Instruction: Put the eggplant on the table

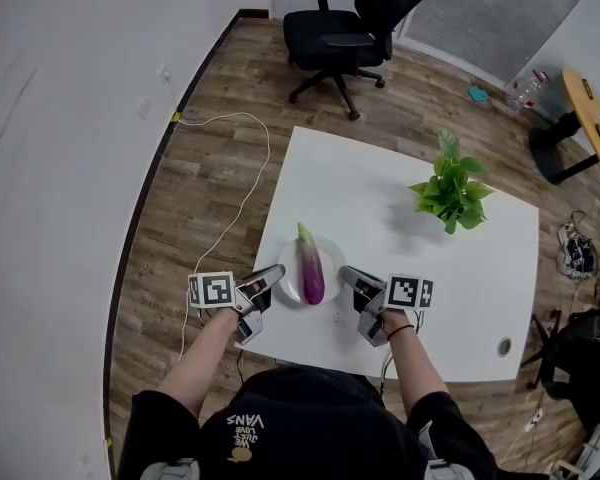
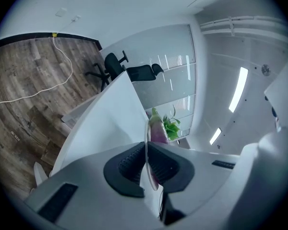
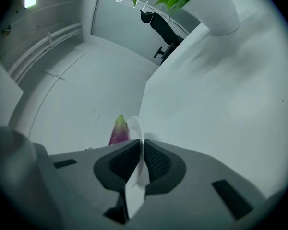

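Observation:
A purple eggplant (image 1: 310, 268) with a green stem lies on a small white plate (image 1: 330, 253) near the front edge of the white table (image 1: 380, 198). My left gripper (image 1: 276, 273) is shut on the plate's left rim, and my right gripper (image 1: 346, 274) is shut on its right rim. In the left gripper view the plate's rim (image 2: 146, 138) runs edge-on between the pads, with the eggplant (image 2: 158, 131) beyond. The right gripper view shows the same plate (image 3: 136, 128) pinched in the right gripper (image 3: 141, 162), with the eggplant (image 3: 118, 131) behind it.
A potted green plant (image 1: 450, 190) stands on the table's far right part. A black office chair (image 1: 350, 28) is beyond the table on the wooden floor. A white cable (image 1: 242, 168) trails along the floor at the left. A white wall runs along the left.

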Tool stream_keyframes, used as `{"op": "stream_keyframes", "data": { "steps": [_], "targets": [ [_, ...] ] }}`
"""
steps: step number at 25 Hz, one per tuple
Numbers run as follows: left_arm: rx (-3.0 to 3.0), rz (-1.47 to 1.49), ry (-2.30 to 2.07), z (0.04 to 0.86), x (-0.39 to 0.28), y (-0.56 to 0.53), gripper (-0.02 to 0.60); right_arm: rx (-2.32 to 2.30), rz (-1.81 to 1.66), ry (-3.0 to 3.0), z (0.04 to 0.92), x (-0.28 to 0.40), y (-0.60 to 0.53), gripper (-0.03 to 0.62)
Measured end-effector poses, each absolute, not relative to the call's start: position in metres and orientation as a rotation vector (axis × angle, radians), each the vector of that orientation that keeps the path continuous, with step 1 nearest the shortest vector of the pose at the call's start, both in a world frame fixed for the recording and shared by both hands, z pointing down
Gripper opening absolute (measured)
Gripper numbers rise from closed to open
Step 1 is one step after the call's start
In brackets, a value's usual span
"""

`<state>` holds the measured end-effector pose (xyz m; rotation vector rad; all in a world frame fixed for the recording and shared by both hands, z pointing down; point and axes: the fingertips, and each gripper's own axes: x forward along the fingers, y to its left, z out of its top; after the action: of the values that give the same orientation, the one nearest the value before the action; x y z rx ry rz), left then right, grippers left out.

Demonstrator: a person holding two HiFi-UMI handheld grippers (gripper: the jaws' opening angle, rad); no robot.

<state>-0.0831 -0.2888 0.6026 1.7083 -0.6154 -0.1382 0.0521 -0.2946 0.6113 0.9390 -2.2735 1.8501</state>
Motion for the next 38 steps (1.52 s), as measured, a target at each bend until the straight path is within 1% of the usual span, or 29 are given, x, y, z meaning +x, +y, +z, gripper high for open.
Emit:
{"op": "stream_keyframes", "data": {
  "steps": [23, 38],
  "targets": [
    [1.555, 0.024, -0.631, 0.644, -0.079, -0.289, 0.025, 0.918, 1.848, -2.098, 0.653, 0.053, -0.297, 0.035],
    [1.453, 0.134, -0.672, 0.657, -0.081, -0.286, 0.026, 0.922, 1.846, -2.013, 0.659, 0.052, -0.297, 0.035]
  ]
}}
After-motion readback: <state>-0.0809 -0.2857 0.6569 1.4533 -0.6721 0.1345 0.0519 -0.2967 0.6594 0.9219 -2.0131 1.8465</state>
